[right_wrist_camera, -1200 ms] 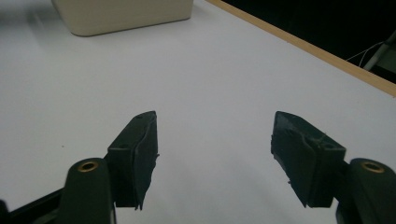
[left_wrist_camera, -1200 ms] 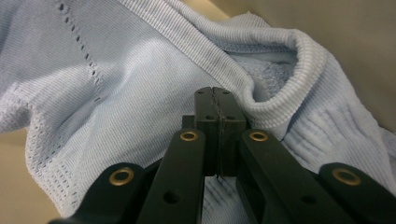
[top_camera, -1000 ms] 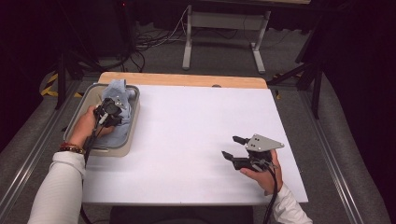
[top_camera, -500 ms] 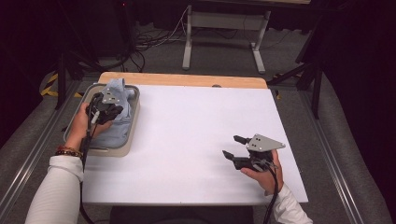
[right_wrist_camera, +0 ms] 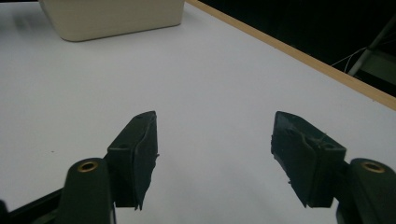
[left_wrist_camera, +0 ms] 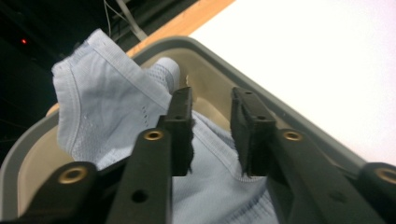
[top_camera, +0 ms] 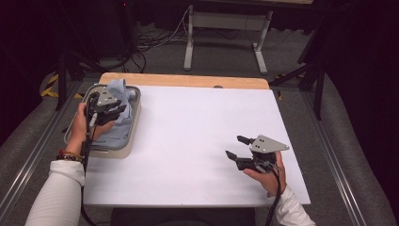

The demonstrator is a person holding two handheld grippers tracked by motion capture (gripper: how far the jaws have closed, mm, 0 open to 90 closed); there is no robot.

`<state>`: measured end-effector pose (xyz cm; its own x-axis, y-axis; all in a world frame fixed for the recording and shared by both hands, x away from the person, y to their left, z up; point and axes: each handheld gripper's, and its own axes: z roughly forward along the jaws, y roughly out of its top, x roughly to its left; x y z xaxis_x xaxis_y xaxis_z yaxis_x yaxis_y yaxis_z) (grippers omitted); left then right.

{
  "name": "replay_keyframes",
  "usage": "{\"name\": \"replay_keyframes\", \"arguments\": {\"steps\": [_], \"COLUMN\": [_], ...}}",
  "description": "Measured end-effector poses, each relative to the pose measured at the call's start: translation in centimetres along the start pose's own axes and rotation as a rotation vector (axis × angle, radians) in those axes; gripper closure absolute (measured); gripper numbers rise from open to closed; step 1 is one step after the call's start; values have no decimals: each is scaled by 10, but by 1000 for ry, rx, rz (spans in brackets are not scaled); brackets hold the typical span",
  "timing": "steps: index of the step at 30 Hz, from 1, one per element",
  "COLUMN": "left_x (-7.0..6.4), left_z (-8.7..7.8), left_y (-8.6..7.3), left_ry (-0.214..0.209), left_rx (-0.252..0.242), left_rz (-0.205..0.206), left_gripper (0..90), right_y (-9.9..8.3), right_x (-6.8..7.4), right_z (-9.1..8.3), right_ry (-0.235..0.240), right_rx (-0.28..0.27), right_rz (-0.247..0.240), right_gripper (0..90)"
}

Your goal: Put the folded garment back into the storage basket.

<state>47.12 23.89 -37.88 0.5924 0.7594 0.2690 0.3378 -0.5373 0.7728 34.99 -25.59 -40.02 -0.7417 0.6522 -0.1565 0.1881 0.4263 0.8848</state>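
A dark room with cables on the floor and a metal frame stand surrounds a white table (top_camera: 197, 141) whose far edge shows bare wood. At the table's far left corner sits a beige tray (top_camera: 123, 150) with a grey rim, and a light blue cloth (top_camera: 117, 129) lies bunched inside it, one fold rising over the tray's far end. The left hand-held gripper (top_camera: 117, 112) hangs over the tray just above the cloth; in the left gripper view its jaws stand a little apart with a narrow gap between the pads, the cloth (left_wrist_camera: 116, 107) lying behind and beneath them, nothing clamped. The right hand-held gripper (top_camera: 236, 147) rests low over the bare table near the right front corner, well apart from the tray, jaws spread wide and empty.
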Motion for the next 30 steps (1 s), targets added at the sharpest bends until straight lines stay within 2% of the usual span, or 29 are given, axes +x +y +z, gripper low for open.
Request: {"name": "replay_keyframes", "arguments": {"steps": [6, 9, 23, 30], "left_x": [-4, -7, -13, -14], "left_z": [-5, -6, -9, -12], "left_y": [0, 0, 0, -2], "left_ry": [-6, 3, 1, -11], "left_rx": [-55, -62, -109, -155], "left_rz": [-12, -3, -21, -58], "left_gripper": [603, 559, 324, 216], "right_y": [0, 0, -1, -1], "right_x": [0, 0, 0, -2], "right_z": [0, 1, 0, 0], "right_ry": [-8, -10, -34, -56], "right_rx": [-1, -2, -6, -11], "right_rz": [0, 1, 4, 7], "right_gripper": [316, 315, 274, 240]}}
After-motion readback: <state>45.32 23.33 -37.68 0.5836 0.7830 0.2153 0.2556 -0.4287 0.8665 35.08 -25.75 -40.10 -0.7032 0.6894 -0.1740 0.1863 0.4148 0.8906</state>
